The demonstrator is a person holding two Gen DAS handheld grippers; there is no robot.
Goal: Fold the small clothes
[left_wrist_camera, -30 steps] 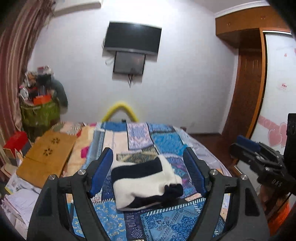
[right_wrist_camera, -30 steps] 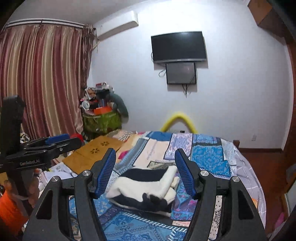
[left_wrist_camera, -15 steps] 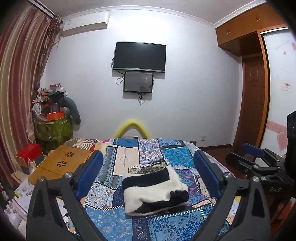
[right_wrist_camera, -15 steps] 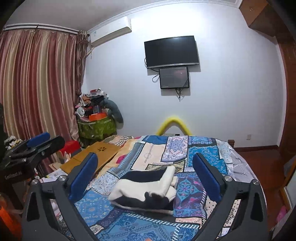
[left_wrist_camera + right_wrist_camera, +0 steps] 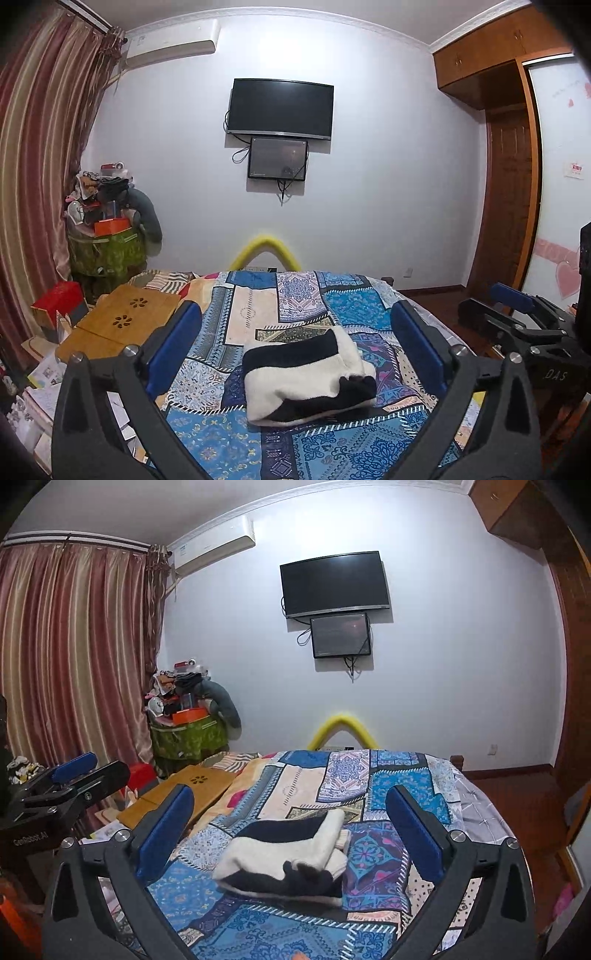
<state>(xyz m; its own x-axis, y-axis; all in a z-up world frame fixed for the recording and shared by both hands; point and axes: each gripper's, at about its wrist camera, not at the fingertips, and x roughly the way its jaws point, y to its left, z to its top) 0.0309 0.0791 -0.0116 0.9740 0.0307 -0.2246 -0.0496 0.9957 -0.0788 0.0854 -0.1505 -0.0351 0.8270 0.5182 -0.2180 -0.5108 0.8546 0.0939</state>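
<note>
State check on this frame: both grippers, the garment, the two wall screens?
left gripper: open, jaws have just been opening, nothing gripped
right gripper: open, jaws have just been opening, nothing gripped
black-and-white garment: folded, lying free on the patchwork bedspread
TV: screen dark
small monitor: dim, content unreadable

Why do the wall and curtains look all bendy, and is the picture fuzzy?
Left wrist view: the fisheye lens bows the curtain and wardrobe; corners go black; the folded garment is sharp. Right wrist view: the same bending on the curtain; the TV looks tilted; no blur or strong glare.
</note>
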